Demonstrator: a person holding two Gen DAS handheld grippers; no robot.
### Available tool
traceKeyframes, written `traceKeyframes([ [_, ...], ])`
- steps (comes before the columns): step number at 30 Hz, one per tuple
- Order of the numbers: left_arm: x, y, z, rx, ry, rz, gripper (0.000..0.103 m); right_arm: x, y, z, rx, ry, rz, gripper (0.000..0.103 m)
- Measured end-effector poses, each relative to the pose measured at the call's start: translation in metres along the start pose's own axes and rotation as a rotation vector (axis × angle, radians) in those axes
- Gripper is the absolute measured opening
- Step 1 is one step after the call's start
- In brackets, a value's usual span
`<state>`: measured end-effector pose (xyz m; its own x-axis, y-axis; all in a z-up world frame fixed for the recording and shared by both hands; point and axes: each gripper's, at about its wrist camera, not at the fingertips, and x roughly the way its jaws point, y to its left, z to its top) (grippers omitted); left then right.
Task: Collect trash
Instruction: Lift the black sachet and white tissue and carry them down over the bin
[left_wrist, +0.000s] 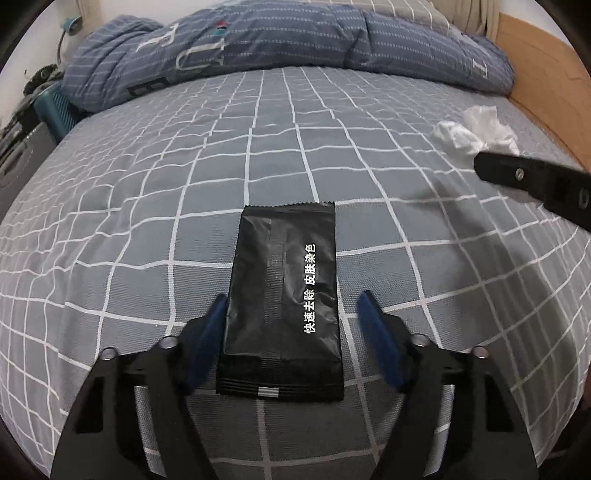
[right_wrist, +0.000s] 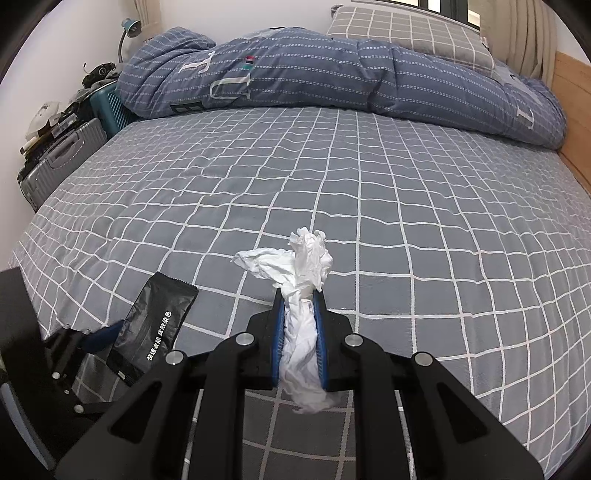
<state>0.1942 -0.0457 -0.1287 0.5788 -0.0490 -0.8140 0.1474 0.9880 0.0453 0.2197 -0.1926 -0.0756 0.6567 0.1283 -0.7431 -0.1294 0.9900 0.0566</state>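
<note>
A flat black sachet (left_wrist: 284, 288) with white print lies on the grey checked bedsheet (left_wrist: 184, 184). My left gripper (left_wrist: 293, 297) straddles the sachet and is open: the left blue pad is at the sachet's edge and the right pad stands clear of it. In the right wrist view the sachet (right_wrist: 155, 325) lies at the lower left, with the left gripper's blue pad (right_wrist: 99, 332) beside it. My right gripper (right_wrist: 298, 291) is shut on a crumpled white tissue (right_wrist: 303, 258), which sticks out past both ends of the pads. The left wrist view shows that tissue (left_wrist: 476, 129) at the right gripper's tip (left_wrist: 484, 164).
A rolled blue quilt (right_wrist: 332, 74) lies across the far side of the bed, with a checked pillow (right_wrist: 406, 29) behind it. A wooden bed frame (left_wrist: 546, 85) runs along the right. Beside the bed on the left stand a grey suitcase (right_wrist: 62, 155), a teal case (right_wrist: 110, 103) and a lamp (right_wrist: 131, 27).
</note>
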Motion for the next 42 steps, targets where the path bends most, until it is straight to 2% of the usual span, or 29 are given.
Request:
traceKeyframes([
  [12, -0.001, 0.007, 0.004, -0.029, -0.010, -0.011, 0.041, -0.002, 0.000, 0.000, -0.001, 0.002, 0.011, 0.014],
  [24, -0.021, 0.015, 0.010, -0.078, -0.058, 0.000, 0.040, -0.013, 0.004, -0.004, -0.020, -0.005, 0.015, 0.014],
  [35, -0.063, 0.023, 0.015, -0.096, -0.109, -0.004, 0.040, -0.052, 0.014, -0.009, -0.046, -0.061, 0.014, 0.014],
  [42, -0.090, 0.025, 0.004, -0.127, -0.132, -0.028, 0.040, -0.078, 0.025, -0.018, -0.071, -0.094, 0.018, 0.014],
])
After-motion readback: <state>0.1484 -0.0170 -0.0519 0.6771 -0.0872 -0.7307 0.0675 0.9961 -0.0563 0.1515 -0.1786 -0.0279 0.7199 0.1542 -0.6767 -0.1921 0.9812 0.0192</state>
